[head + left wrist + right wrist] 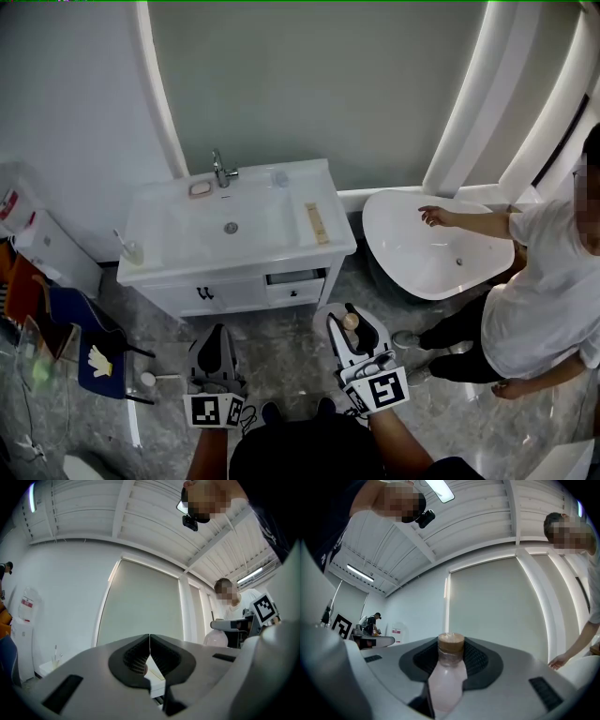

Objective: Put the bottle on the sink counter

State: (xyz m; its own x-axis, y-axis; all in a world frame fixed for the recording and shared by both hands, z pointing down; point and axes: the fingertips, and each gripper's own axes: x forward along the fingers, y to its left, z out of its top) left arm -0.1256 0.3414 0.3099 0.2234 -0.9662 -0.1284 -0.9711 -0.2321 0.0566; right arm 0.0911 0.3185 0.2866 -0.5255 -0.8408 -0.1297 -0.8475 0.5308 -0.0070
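My right gripper is shut on a pale pink bottle with a brown cap; the cap shows between the jaws in the head view. It hangs over the floor in front of the white sink counter, below its right end. My left gripper is shut with nothing in it, its pads meeting, and it is held low in front of the vanity's left half. The basin lies in the counter's middle with a tap behind it.
A soap dish sits by the tap, a wooden strip on the counter's right, a toothbrush holder at its left front corner. A white bathtub stands to the right with a person reaching over it. A blue chair stands left.
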